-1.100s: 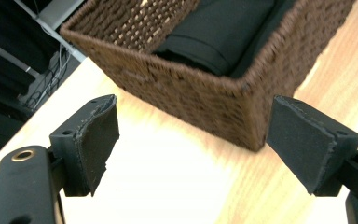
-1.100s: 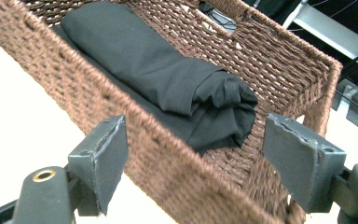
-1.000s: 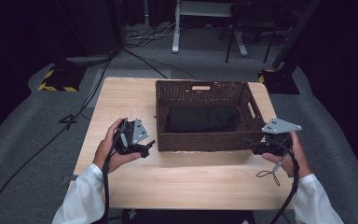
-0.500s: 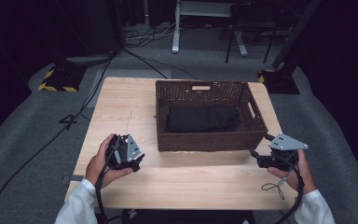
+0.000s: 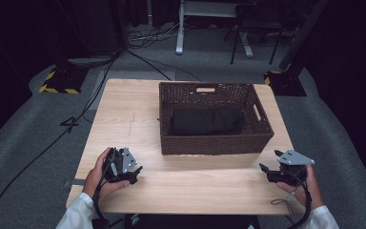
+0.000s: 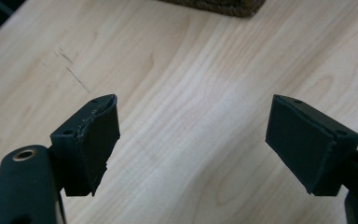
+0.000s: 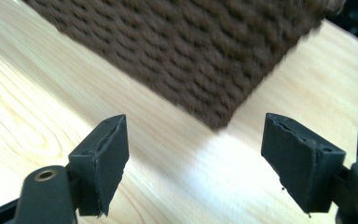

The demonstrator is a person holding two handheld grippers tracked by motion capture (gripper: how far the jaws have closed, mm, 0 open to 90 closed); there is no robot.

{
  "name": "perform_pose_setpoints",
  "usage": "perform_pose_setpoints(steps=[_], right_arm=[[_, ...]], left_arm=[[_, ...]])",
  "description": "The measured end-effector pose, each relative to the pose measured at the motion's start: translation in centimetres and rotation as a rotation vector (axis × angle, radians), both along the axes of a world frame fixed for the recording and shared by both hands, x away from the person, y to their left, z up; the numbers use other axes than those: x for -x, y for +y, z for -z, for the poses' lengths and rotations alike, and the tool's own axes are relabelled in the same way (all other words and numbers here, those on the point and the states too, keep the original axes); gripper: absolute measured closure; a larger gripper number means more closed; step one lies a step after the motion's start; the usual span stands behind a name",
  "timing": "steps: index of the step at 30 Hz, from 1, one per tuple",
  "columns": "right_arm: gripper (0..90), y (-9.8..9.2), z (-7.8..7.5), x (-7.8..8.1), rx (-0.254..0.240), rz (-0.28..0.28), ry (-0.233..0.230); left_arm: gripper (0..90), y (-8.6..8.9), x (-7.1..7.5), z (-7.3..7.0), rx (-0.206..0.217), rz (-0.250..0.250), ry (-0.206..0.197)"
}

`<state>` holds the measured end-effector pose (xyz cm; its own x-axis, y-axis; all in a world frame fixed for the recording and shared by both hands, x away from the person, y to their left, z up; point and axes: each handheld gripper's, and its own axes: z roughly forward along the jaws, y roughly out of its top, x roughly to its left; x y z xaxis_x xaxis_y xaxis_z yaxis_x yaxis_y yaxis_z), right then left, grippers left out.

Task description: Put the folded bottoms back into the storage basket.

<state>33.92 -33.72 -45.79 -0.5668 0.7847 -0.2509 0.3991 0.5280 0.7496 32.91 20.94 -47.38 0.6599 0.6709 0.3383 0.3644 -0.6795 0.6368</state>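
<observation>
A dark brown wicker basket (image 5: 214, 143) stands on the wooden table (image 5: 124, 119), and a folded black cloth (image 5: 205, 121) lies inside it. My left gripper (image 5: 136, 172) rests low over the table's front left, held in a hand, and its jaws are open with bare wood between them (image 6: 191, 135). My right gripper (image 5: 268, 171) sits near the front right edge, open and empty. In the right gripper view the basket's woven corner (image 7: 205, 60) lies just ahead of the gripper (image 7: 193, 158). Both grippers are apart from the basket.
Bare wood runs along the front of the table between the two hands. Cables (image 5: 100, 90) trail across the grey floor at the left. A white stand (image 5: 181, 28) and dark equipment bases stand behind the table.
Both hands have drawn back from the basket's sides toward the table's front edge and sunk lower. The jaws' spread looks unchanged.
</observation>
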Motion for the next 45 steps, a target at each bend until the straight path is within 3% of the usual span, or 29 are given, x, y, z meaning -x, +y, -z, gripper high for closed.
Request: perform_pose_setpoints(steps=[5, 12, 16, 19, 22, 27, 45], right_arm=[[23.8, -1.2, 1.7, 0.1, -0.003, 0.022, 0.035], [23.8, -2.5, 3.4, 0.2, -0.062, 0.054, 0.09], [22.9, -3.1, 4.1, 0.3, -0.1, 0.064, 0.118], [22.2, -3.4, 4.6, 0.3, -0.141, 0.068, 0.132], [21.6, -3.7, 4.6, 0.3, -0.152, 0.08, 0.142], [18.1, -4.0, 4.7, 0.1, -0.179, 0.097, 0.179], [16.9, -3.9, 4.7, 0.1, -0.181, 0.107, 0.183]], left_arm=[[17.6, 1.0, 0.2, 1.1, 0.024, -0.008, 0.051], [17.3, 1.8, 0.4, 2.2, 0.081, -0.012, 0.102], [17.1, 2.8, 0.4, 2.5, 0.151, -0.035, 0.134], [17.0, 3.6, 0.2, 2.8, 0.215, -0.054, 0.172], [16.9, 4.3, 0.0, 3.1, 0.273, -0.075, 0.221], [16.2, 4.5, -0.1, 3.1, 0.275, -0.086, 0.222], [15.2, 4.5, -0.1, 3.1, 0.275, -0.092, 0.225]])
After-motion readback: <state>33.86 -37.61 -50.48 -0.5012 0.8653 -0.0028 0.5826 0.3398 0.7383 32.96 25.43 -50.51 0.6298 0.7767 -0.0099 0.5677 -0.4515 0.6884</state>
